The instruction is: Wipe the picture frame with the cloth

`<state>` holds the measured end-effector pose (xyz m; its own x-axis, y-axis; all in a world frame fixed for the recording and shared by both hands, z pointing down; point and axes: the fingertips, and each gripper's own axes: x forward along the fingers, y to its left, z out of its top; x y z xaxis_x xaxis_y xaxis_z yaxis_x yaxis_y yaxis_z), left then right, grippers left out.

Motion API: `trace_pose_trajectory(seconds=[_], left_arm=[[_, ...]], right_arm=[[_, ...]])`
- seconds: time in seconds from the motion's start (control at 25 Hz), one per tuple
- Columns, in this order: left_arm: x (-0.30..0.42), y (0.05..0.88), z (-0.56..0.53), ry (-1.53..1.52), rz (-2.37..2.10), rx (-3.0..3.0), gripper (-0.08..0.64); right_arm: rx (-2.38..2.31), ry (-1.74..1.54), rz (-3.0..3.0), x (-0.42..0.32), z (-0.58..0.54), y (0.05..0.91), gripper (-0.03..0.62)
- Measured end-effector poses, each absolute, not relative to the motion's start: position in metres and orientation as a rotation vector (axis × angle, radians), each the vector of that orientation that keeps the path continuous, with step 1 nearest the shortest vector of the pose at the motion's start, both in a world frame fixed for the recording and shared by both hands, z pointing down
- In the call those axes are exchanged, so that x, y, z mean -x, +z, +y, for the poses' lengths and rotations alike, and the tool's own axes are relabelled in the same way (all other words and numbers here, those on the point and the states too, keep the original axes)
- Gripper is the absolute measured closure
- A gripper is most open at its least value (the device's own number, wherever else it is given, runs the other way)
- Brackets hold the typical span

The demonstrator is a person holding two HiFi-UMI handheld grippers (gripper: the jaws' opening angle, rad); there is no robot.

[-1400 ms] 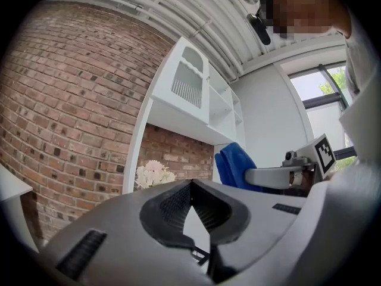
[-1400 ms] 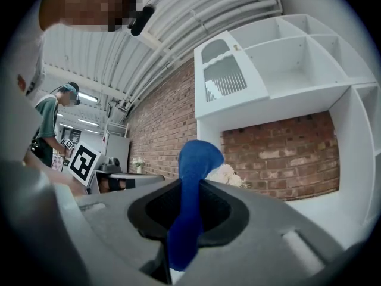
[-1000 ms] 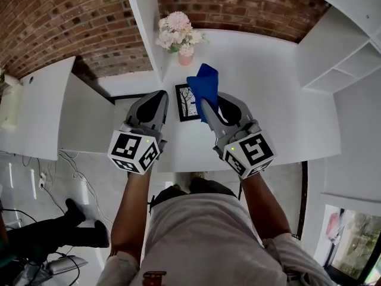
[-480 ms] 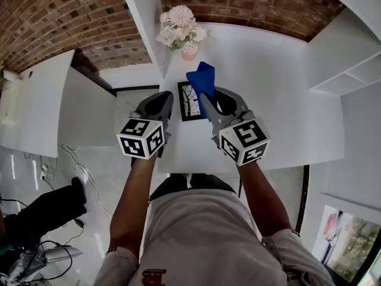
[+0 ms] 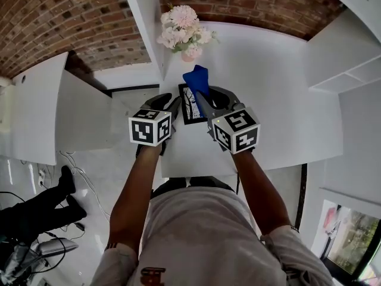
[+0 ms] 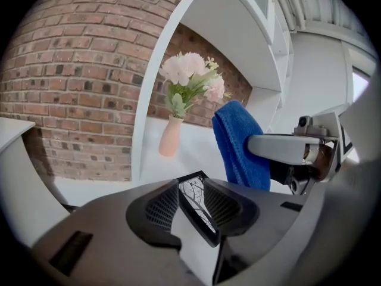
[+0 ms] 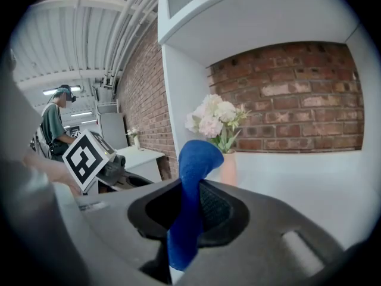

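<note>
Wall of red brick at the back, white bench in front of it, white upright panel rising at the bench's left edge. Person's arms reach in from below, one hand-held gripper each. Left hand-held gripper: jaws opening, with the left edge of the picture frame between them and the pads not visibly pressing on it. Right hand-held gripper: clamped on the blue cloth, pinched partway along, which sticks up past the jaw tips with its folded top flopped over. Frame is black-edged with a bare-tree print and sits on the bench near its left edge, between the two grippers. Cloth is over the frame's far end, can't tell if touching. Pink vase of pale flowers stands on the bench beyond the frame, close to the panel, apart from the frame
</note>
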<state>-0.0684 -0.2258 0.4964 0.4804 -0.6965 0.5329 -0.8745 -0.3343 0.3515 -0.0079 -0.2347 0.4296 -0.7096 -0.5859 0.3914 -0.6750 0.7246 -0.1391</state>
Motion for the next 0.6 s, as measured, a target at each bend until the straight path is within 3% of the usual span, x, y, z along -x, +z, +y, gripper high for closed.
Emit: trace_pose_trajectory(seconds=[0.32,0.6], left_arm=[[0.065,0.538,-0.230,0.524,-1.204,-2.037,0.350],[0.063,0.565,-0.229,0.614,-1.147,-1.986,0.341]], right_arm=[[-0.922,0.512,-2.482,0.024,-0.249,0.469,0.524],[-0.867,0.647,-2.348,0.034,-0.253,0.504,0.523]])
